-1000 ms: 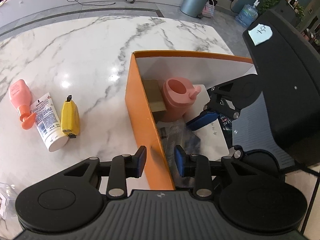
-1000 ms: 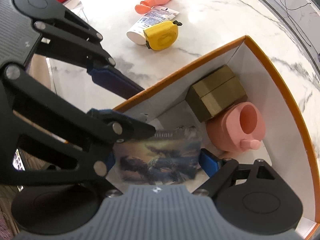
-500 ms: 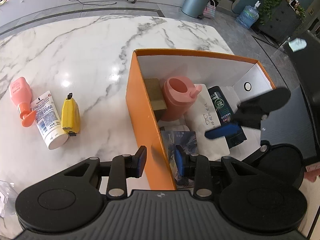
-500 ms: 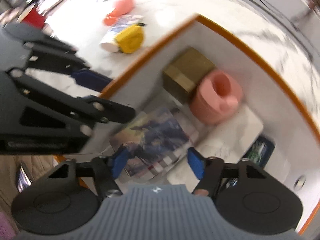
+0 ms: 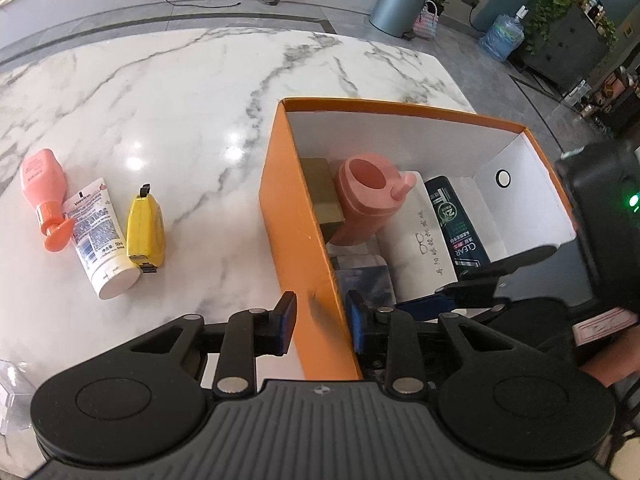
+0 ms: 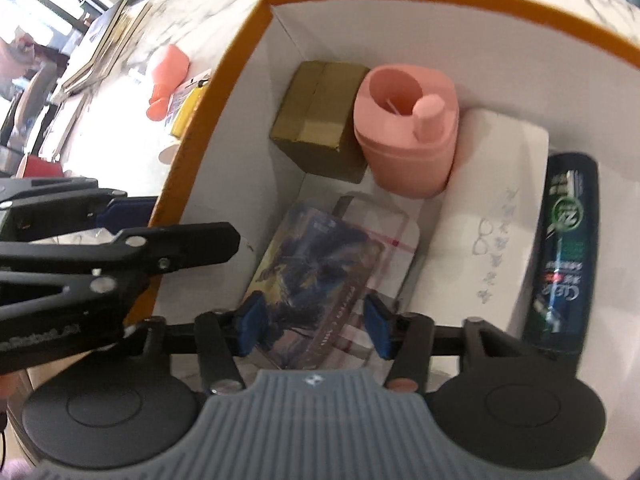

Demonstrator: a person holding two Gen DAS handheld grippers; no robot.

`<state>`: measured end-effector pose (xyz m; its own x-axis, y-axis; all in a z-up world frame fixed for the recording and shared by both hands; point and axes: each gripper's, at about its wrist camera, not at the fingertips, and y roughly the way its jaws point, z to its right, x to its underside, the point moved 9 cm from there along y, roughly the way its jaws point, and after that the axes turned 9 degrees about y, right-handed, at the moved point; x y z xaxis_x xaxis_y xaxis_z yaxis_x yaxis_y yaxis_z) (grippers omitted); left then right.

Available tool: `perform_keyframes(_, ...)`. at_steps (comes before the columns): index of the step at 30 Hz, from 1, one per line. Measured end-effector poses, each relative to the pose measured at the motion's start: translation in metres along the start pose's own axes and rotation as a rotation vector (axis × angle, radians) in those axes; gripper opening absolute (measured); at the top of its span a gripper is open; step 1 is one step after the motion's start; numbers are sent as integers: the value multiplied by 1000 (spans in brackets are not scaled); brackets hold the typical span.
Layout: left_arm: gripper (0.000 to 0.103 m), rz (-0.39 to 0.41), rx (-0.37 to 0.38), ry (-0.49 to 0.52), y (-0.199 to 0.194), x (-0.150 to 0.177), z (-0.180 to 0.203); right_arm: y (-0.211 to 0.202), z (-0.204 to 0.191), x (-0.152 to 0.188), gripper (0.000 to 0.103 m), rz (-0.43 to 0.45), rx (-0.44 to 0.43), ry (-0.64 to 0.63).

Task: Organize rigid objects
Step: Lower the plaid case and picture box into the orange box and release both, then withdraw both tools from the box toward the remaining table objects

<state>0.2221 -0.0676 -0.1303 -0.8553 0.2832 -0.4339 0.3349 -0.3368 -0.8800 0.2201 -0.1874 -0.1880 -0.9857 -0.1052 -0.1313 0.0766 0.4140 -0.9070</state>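
Right wrist view: card pack (image 6: 316, 276) is straddled by half-open right tongs (image 6: 314, 330) (unpinched); box wall (image 5: 296, 216), clamped by left tongs (image 5: 320, 316), could be tipped.

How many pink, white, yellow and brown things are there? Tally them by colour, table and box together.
Pink: 2, pump bottle, cup
White: 2, tube, flat box
Yellow: 1, tape measure
Brown: 1, carton
Total: 6
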Motion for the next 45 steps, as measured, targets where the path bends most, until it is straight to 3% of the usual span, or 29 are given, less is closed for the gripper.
perform_keyframes(8,33,6,21,-19,-2,1,-2,-13,-9,-1,26,57,8,-15)
perform_keyframes(11,33,4,28,-20,-2,2,-1,-20,-15,3,25,48,-60,9)
perform_keyframes(23,32,47,41,-93,-15,-5,-10,-16,-18,-9,25,154,-58,38)
perform_keyframes(27,32,51,38,-80,-18,-5,-9,-17,-16,-8,25,142,-58,48)
perform_keyframes(31,32,59,35,-62,-21,-2,-5,-26,-16,-1,28,141,-25,26)
perform_keyframes(36,32,96,22,-17,-38,2,-2,-49,-19,6,48,207,79,-77)
perform_keyframes(40,32,133,-9,43,-54,4,-1,-67,-25,7,70,271,151,-164)
perform_keyframes(45,33,217,-107,114,-76,6,-8,-91,-37,2,75,374,236,-232)
